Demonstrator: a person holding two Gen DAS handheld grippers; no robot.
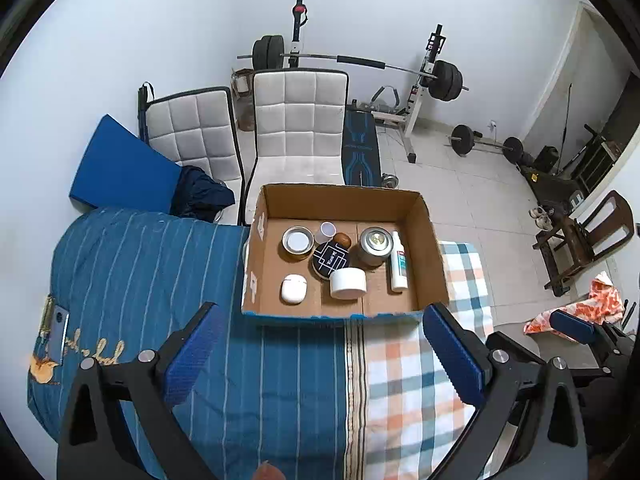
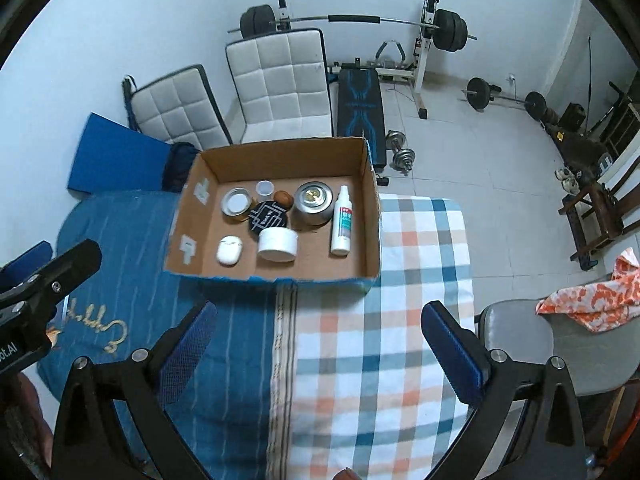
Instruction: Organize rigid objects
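An open cardboard box (image 1: 434, 256) (image 2: 372, 216) sits on the bed ahead of both grippers. Inside lie a white spray bottle (image 1: 399, 266) (image 2: 342, 222), a white round jar (image 1: 348, 283) (image 2: 277, 244), a white earbud case (image 1: 293, 289) (image 2: 229, 251), a black patterned tin (image 1: 331, 260) (image 2: 269, 216), a metal canister (image 1: 375, 245) (image 2: 314, 202), a silver lidded jar (image 1: 298, 243) (image 2: 236, 204), a small clear cup (image 1: 325, 232) (image 2: 264, 189) and a small brown object (image 1: 343, 240) (image 2: 283, 198). My left gripper (image 1: 324, 354) and right gripper (image 2: 318, 350) are open and empty, above the bedding, short of the box.
The bed has a blue striped blanket (image 1: 152, 272) and a plaid blanket (image 2: 400, 320). White padded chairs (image 1: 298, 120), a blue mat (image 1: 120, 164), a weight bench with barbell (image 2: 360, 92) and dumbbells stand behind. A grey chair (image 2: 520, 344) with orange cloth is at right.
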